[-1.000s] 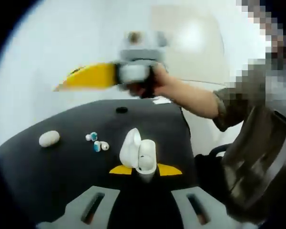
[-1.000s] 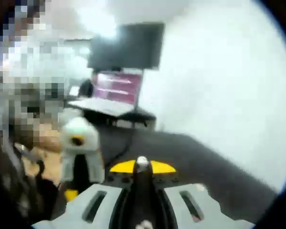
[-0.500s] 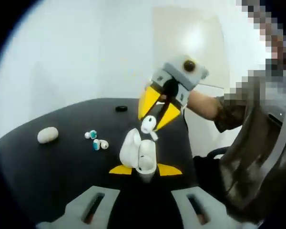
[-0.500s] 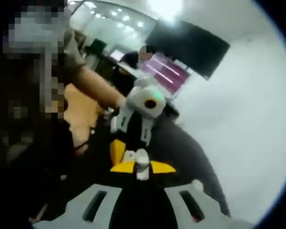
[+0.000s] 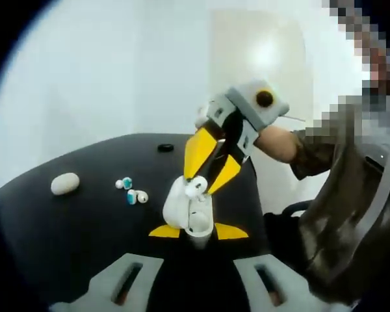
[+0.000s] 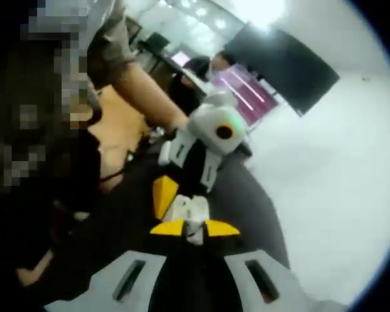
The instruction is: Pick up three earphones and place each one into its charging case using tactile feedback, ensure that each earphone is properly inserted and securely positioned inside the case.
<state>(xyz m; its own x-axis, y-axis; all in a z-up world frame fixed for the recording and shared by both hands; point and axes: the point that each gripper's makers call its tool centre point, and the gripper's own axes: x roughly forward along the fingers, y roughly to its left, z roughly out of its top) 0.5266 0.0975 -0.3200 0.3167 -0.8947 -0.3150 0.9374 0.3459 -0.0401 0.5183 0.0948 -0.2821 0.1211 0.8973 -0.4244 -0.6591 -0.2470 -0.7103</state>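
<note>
Early in the task: left hand-held gripper (image 5: 190,232) grasping the open charging case (image 5: 188,209), right hand-held gripper (image 5: 207,174) clenched on a white earphone (image 5: 195,188) at its mouth, teal-tipped earphones (image 5: 131,192) left on the tabletop (image 5: 71,227).

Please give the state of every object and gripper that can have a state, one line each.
open charging case: lid up, held by left gripper
white earphone: gripped, at the case mouth
right gripper: shut on the earphone
closed white case: shut, lying on table
teal-and-white earbuds: loose on table
</note>
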